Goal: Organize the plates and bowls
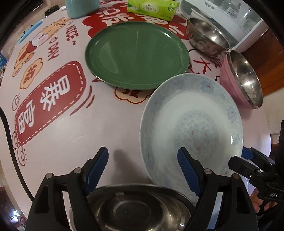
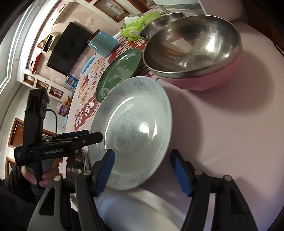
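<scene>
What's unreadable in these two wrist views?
- Steel bowl, left wrist view: near half cut by frame edge, sides behind left tongs.
- White rim below pale blue patterned plate, right wrist view: blurred, identity unclear.
- Green tissue pack: print too small.

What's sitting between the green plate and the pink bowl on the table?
Only bare tablecloth between the green plate and the pink bowl, seen in the left wrist view; the pale floral plate's rim lies just below that gap.
</scene>
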Action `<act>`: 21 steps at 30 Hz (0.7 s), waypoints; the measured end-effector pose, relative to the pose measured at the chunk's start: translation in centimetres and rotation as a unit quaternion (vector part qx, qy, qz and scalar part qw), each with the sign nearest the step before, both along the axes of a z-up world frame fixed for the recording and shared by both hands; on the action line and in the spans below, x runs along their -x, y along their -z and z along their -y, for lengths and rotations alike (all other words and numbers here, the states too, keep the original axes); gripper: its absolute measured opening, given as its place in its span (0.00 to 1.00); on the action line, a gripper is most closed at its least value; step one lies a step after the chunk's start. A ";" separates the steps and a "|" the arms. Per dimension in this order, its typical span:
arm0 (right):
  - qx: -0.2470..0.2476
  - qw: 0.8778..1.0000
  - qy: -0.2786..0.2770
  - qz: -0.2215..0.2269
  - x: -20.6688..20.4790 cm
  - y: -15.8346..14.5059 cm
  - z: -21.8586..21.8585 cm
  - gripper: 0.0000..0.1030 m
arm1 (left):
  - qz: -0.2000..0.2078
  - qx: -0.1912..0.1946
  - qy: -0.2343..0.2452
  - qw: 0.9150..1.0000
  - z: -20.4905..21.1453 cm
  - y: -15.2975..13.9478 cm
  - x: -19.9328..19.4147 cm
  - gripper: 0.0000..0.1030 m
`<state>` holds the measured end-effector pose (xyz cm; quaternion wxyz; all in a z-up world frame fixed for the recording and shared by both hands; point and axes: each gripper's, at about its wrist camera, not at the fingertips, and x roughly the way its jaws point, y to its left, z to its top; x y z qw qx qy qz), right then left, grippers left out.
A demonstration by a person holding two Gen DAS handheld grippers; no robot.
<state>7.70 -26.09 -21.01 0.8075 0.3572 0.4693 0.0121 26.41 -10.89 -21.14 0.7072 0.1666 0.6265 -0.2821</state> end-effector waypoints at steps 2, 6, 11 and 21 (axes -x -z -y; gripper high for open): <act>0.000 1.000 -0.002 0.004 0.0 0.1 0.2 0.61 | -0.006 -0.003 0.000 1.000 0.1 0.5 -0.2 0.69; 0.004 1.000 -0.007 0.010 -0.5 0.2 0.1 0.58 | -0.017 -0.001 -0.003 1.000 0.3 1.1 -0.3 0.67; -0.004 1.000 -0.007 0.018 -0.2 0.3 0.3 0.58 | -0.007 -0.005 0.008 1.000 0.7 1.4 -0.2 0.65; -0.003 1.000 -0.003 0.011 0.1 0.5 0.9 0.44 | -0.007 0.003 0.020 1.000 2.5 1.0 0.3 0.54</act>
